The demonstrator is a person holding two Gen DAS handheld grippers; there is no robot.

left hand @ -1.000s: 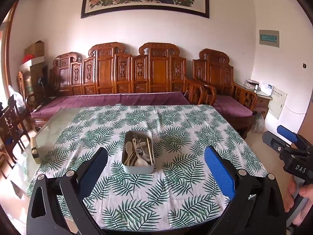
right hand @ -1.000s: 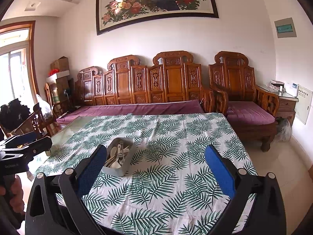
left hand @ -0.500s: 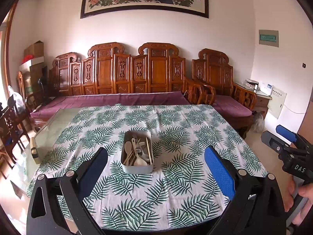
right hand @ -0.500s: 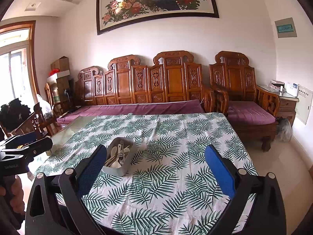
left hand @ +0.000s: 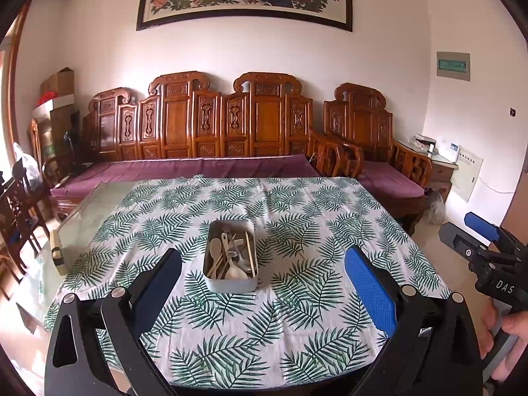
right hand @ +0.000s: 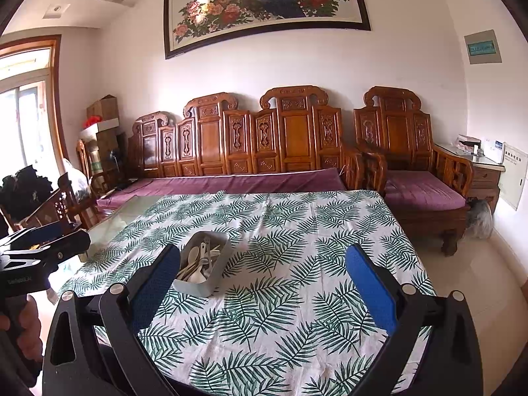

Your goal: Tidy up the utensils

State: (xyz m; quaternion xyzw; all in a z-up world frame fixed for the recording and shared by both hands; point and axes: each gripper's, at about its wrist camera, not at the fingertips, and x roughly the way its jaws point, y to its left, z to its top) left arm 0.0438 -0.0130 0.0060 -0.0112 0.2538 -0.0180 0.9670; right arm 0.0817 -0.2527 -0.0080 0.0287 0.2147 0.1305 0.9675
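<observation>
Fingers spread; grey tin holds pale utensils.

Both grippers, left and right, are black plastic frames with silver screws and blue textured pads, the right one's body marked "DAS" in white letters.

Leaf-print cloth covering the counter. Far side: carved wooden sofa with purple cushion. Above: framed floral painting.
</observation>
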